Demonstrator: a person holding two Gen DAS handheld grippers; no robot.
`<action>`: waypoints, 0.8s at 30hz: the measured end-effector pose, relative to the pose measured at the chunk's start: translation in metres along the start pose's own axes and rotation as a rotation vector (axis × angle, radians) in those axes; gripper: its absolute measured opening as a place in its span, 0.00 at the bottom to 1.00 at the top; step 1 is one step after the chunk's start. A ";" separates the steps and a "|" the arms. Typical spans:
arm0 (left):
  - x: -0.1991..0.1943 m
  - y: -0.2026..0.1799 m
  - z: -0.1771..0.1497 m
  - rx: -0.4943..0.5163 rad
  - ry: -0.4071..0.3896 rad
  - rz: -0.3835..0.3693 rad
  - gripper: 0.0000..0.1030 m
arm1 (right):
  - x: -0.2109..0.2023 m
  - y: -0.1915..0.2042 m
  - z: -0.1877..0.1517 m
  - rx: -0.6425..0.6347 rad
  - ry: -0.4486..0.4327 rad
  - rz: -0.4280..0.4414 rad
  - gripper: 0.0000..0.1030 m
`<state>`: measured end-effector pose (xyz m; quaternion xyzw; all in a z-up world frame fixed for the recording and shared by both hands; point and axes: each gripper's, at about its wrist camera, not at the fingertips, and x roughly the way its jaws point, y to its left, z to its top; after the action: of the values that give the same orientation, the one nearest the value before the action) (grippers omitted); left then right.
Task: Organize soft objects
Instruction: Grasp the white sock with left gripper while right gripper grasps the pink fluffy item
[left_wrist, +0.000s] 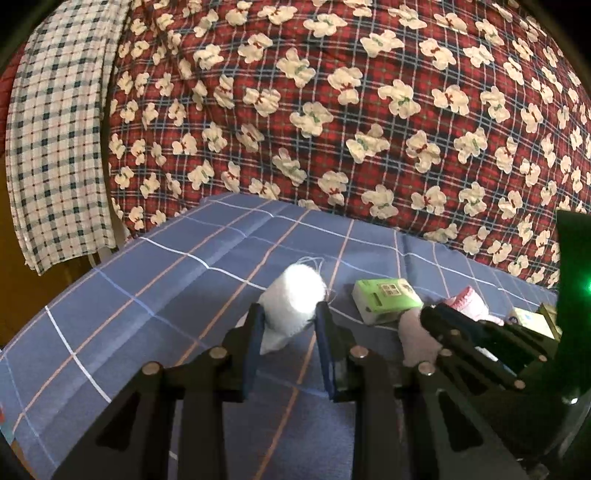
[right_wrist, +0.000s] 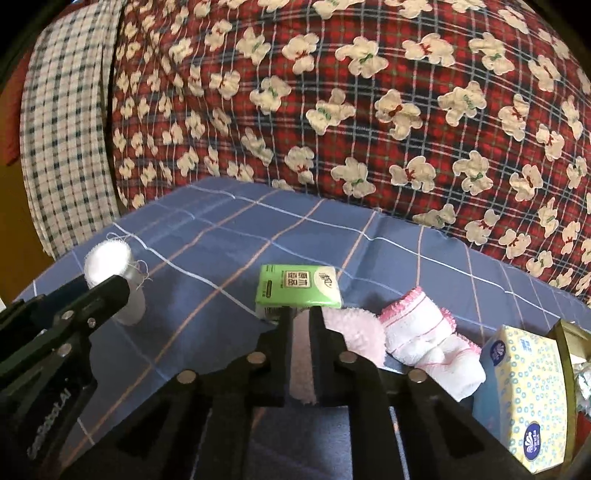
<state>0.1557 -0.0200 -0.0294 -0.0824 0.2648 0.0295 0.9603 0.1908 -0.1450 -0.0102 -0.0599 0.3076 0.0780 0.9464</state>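
Left gripper (left_wrist: 290, 314) tilts down over the blue checked bedsheet (left_wrist: 147, 295), its jaws pinching a white rolled cloth (left_wrist: 295, 295). Right gripper (right_wrist: 300, 314) angles down too, jaws pressed together on a pale pink fluffy cloth (right_wrist: 351, 328). Just beyond lies a green tissue packet (right_wrist: 299, 286); farther back, the red plaid bear-print quilt (right_wrist: 332, 110).

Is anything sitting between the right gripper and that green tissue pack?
Only what it grips: the right gripper is shut on a fluffy pink cloth, just short of the green tissue pack. Nothing else visible lies between them.
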 end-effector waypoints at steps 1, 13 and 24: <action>0.000 0.000 0.000 0.001 -0.001 0.006 0.26 | -0.003 -0.002 0.000 0.009 -0.011 0.009 0.08; -0.006 0.001 0.001 -0.007 -0.028 0.000 0.26 | -0.025 -0.004 -0.005 0.031 -0.104 0.034 0.08; -0.004 0.001 0.002 -0.013 -0.018 -0.012 0.26 | 0.018 0.002 -0.004 0.000 0.131 -0.042 0.95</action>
<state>0.1530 -0.0186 -0.0262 -0.0898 0.2556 0.0262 0.9622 0.2028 -0.1417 -0.0244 -0.0714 0.3677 0.0539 0.9256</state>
